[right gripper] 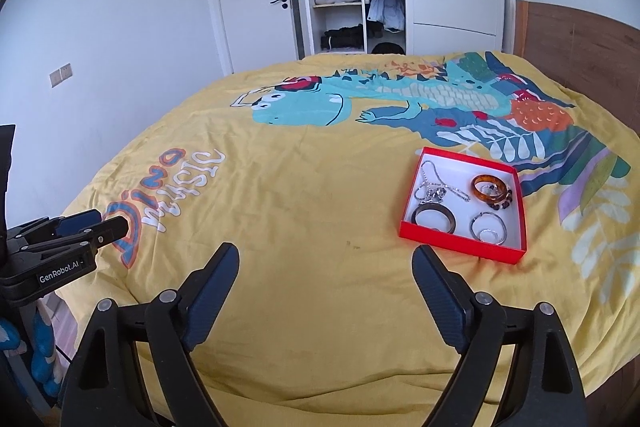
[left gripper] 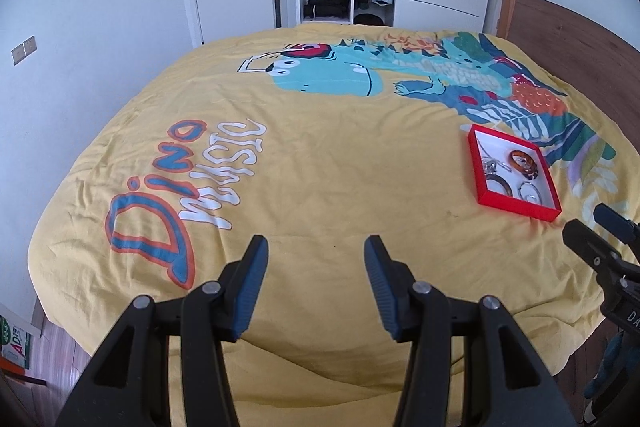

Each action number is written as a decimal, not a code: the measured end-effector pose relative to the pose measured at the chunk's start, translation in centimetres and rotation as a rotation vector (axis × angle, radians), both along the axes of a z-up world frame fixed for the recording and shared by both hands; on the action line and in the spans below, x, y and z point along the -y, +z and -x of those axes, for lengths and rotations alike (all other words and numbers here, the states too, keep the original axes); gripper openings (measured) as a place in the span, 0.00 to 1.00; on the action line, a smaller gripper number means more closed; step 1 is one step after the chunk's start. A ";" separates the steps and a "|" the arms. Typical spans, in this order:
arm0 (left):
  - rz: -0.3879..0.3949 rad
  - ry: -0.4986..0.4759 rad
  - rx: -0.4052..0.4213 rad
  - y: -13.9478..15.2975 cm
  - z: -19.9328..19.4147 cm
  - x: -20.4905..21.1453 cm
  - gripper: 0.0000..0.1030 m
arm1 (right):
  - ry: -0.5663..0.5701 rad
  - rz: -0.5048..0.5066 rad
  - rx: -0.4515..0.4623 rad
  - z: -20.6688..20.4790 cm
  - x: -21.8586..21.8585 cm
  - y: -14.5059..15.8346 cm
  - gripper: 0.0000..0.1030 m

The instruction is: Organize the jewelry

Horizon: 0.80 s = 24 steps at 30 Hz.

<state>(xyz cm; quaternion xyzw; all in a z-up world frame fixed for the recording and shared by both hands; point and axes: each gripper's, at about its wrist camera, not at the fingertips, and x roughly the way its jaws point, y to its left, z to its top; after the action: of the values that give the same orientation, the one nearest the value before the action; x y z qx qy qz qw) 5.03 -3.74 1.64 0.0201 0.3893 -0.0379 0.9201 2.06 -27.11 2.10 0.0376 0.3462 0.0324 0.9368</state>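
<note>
Both grippers hang over the near edge of the bed with nothing in them: the left gripper (left gripper: 316,247) has its jaws spread at the bottom centre of its own view, and the right gripper (right gripper: 326,255) stands spread wider still at the bottom of its view. Outward from the right one, just past its right fingertip, sits the red tray (right gripper: 460,247) on the yellow duvet (right gripper: 300,207), in the right half of the frame. Inside lie a thin chain (right gripper: 434,183) at upper left, an amber bangle (right gripper: 489,188) at upper right with dark beads touching it, a dark bangle (right gripper: 434,218) at lower left and silver rings (right gripper: 489,227) at lower right. I reckon the soft, creased duvet is the hazard: pressing on a rim could tip the shallow tray and slide the pieces together. The chain looks likely to snag the dark bangle it touches, and wide pads may slip off the smooth bangles.
</note>
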 end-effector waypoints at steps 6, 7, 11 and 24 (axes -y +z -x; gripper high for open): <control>0.002 0.007 -0.009 -0.4 0.0 -0.2 0.47 | -0.005 0.004 -0.003 0.3 0.2 -0.2 0.86; 0.004 0.007 -0.010 -0.5 -0.1 -0.2 0.47 | -0.007 0.005 -0.003 0.4 0.2 -0.2 0.86; -0.008 0.011 -0.016 -1.0 -0.2 -0.2 0.47 | -0.014 0.005 -0.009 0.6 0.4 -0.5 0.87; -0.011 -0.002 -0.016 -2.3 -0.6 0.1 0.47 | -0.038 0.022 -0.045 0.1 0.6 -2.2 0.93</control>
<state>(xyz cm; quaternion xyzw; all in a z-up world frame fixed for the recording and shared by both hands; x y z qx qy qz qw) 5.65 -3.85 -0.67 0.0256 0.3967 -0.0369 0.9168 1.93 -27.73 -0.07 0.0345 0.3668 0.0097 0.9296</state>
